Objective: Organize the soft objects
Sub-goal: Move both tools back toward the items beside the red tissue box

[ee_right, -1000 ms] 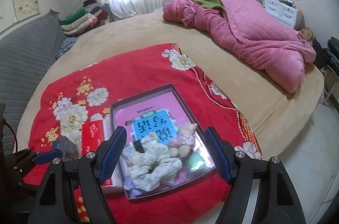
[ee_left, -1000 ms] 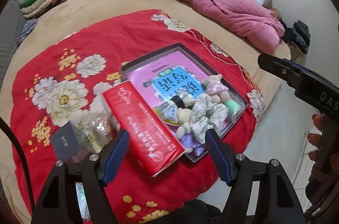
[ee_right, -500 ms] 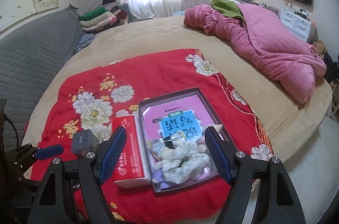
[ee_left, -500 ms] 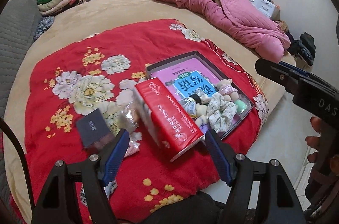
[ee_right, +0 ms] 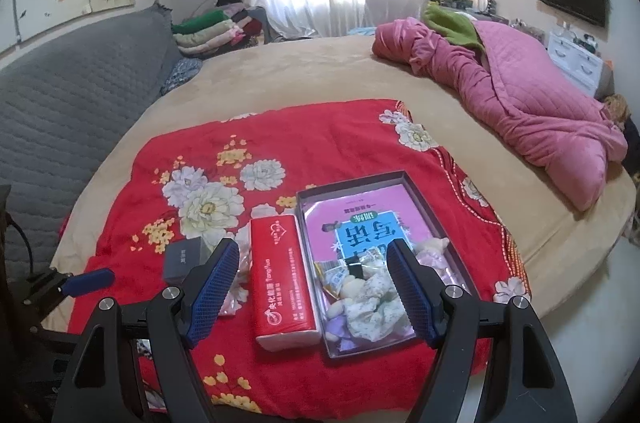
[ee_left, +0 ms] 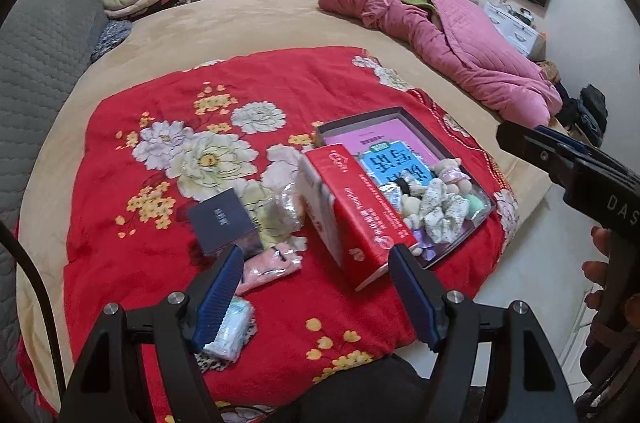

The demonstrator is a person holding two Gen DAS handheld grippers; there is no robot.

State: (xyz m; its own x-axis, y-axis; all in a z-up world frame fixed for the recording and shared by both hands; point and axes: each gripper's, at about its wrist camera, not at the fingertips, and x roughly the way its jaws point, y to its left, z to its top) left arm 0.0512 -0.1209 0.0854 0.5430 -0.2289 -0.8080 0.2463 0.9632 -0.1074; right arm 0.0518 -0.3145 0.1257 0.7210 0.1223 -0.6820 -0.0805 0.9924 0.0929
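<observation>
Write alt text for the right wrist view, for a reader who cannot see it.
The open, empty right gripper hovers over a red floral cloth on a beige bed. Below it a red tissue pack lies beside a shallow dark tray holding a pink book, a floral scrunchie and small plush toys. A pink quilt is bunched behind.

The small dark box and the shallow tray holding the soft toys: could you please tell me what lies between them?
The red tissue pack lies between the dark box and the tray, alongside the tray's edge; the right wrist view shows this clearly.
</observation>
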